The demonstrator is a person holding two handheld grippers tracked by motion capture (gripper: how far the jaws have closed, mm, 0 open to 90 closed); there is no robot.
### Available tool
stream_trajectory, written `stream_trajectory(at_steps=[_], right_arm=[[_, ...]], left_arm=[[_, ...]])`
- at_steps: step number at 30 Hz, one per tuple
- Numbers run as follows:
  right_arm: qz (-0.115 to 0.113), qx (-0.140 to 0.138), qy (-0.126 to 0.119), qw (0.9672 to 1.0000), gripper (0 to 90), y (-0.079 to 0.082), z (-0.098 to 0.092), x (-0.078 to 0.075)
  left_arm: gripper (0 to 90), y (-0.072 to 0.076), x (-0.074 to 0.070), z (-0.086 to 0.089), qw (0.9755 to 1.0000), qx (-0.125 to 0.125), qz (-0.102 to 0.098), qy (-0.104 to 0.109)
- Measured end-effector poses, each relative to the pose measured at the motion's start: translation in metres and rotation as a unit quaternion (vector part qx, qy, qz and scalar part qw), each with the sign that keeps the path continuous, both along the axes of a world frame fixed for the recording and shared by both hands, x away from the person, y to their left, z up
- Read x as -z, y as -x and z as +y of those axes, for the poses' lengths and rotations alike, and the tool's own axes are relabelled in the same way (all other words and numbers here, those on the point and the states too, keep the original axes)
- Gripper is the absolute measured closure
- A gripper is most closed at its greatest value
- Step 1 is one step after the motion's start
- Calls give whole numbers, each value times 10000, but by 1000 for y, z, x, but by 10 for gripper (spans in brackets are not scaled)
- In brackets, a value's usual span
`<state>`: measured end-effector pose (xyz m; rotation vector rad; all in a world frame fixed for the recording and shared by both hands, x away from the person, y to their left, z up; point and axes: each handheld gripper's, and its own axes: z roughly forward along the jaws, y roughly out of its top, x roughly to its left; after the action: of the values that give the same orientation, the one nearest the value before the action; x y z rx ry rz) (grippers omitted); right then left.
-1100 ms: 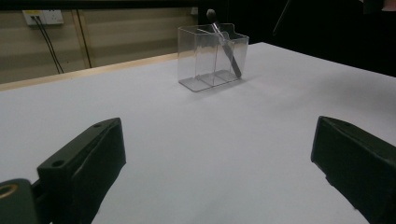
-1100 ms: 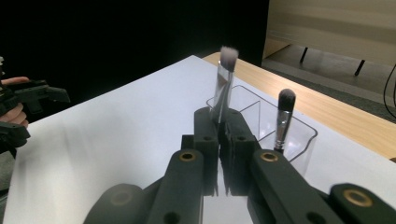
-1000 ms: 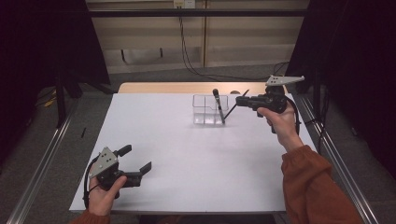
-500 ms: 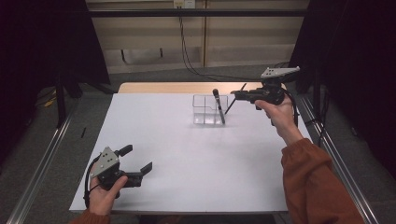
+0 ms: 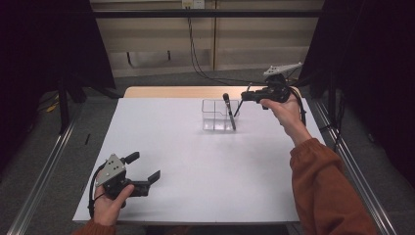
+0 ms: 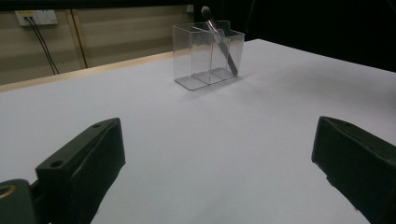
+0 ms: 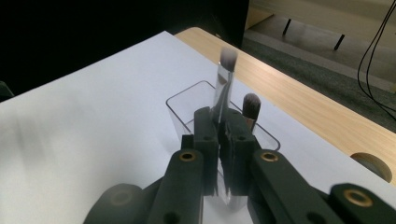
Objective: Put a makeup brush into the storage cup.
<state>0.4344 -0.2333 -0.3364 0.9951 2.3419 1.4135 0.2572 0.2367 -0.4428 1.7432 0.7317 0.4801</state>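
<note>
Right gripper (image 5: 246,96) is up over the far right part of the table (image 5: 205,191), jaws pressed together on a makeup brush (image 7: 224,84); in right gripper view the silvery handle runs up betw. the two black jaws, bristle tip blurred above them. In high view that brush shows as a thin dark stick slanting down-left from the jaw tips, just right of the clear organiser (image 5: 215,117), not touching the table. The person's hand and rust-orange sleeve (image 5: 328,191) come in from bottom right.

Clear organiser sits on the far-centre part of the white table, w/ dividers inside. A 2nd brush (image 5: 228,111) stands in it already, leaning, dark head up, poking over the rim; left gripper view has it in the box's right-hand compartment.

Left gripper (image 5: 147,169) is at the near left corner, low over the table, jaws spread wide w/ nothing betw. them, well apart from the organiser.
</note>
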Motion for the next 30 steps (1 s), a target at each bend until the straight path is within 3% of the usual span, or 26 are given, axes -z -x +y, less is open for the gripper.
stream_trajectory(at_steps=[13, 30], right_arm=[[96, 46, 135, 9999, 862, -17, 6, -4], [366, 30, 249, 9990, 861, -34, 14, 15]], left_arm=[[26, 0, 0, 0, 10000, 12, -7, -6], [26, 0, 0, 0, 10000, 19, -11, -65]])
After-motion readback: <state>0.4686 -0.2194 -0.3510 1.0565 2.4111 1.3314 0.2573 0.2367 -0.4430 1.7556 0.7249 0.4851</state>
